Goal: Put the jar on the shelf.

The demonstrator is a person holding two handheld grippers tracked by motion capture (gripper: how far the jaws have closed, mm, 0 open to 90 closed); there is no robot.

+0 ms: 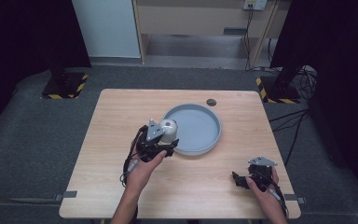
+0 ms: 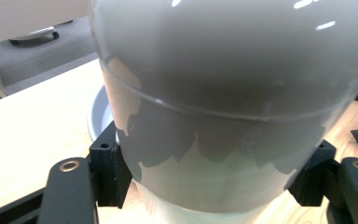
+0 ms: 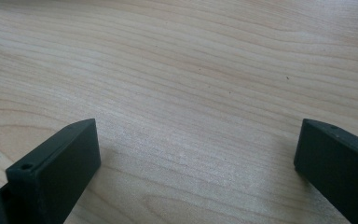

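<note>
Left tongs (image 1: 161, 140): clamped on a pale grey cup (image 1: 168, 131), one black jaw pressed to each side of its wall — in the left gripper view the jaws hug the cup (image 2: 223, 116) low on its body.

Cup: smooth and glossy, rounded, with a lighter band at its lower end; it sits at the 9 o'clock edge of the tray (image 1: 205, 135), over the rim on the near-left side. Whether its base touches the rim or the table cannot be told. Its inside is hidden.

Tray: round, grey, shallow, with a raised rim; it lies on the table (image 1: 121, 116) a little toward 12 o'clock of centre. Its floor is bare — the cup is at its edge, not set down inside. In the left gripper view a curve of the tray's rim (image 2: 98, 112) shows behind the cup at 9 o'clock.

Left hand (image 1: 142, 170): wraps the gripper body from the 6 o'clock side, forearm entering at the bottom edge.

Right tongs (image 1: 237, 178): released, jaws wide apart, with bare wood grain (image 3: 191, 93) between them in the right gripper view; they grasp nothing.

Right hand (image 1: 261, 182): low at the 5 o'clock corner of the table, well apart from the tray and cup.

Small dark disc (image 1: 210, 101): on the table just beyond the tray at 12 o'clock, close to the far edge.
</note>
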